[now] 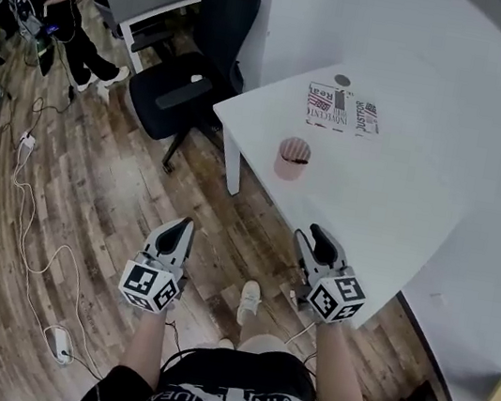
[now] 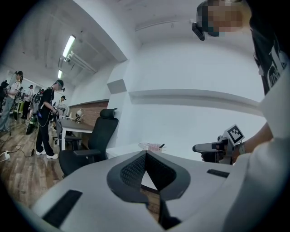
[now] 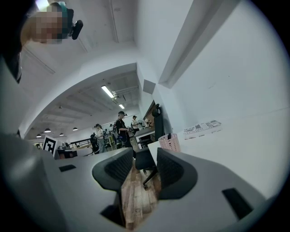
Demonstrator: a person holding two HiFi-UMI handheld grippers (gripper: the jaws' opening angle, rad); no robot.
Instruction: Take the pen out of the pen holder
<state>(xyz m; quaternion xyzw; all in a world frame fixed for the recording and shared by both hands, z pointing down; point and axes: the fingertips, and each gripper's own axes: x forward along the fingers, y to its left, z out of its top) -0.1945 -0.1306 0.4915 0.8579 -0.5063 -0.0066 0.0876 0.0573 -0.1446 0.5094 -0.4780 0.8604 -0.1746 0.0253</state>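
A pink mesh pen holder point(image 1: 292, 158) stands on the white table point(image 1: 395, 190), near its left edge. A dark pen point(image 1: 299, 160) shows at its rim. The holder point(image 3: 169, 143) appears small and far off in the right gripper view, with the pen point(image 3: 169, 135) sticking up from it; the holder point(image 2: 153, 146) is also small in the left gripper view. My right gripper point(image 1: 319, 231) hovers at the table's near edge, open and empty. My left gripper point(image 1: 185, 225) hangs over the wooden floor left of the table, its jaws shut with nothing in them. Both are well short of the holder.
Printed papers point(image 1: 342, 110) lie on the table beyond the holder. A black office chair point(image 1: 196, 71) stands at the table's left corner. Cables point(image 1: 35, 206) and a white adapter point(image 1: 60, 341) lie on the floor. People point(image 1: 59, 6) stand by another desk at the far left.
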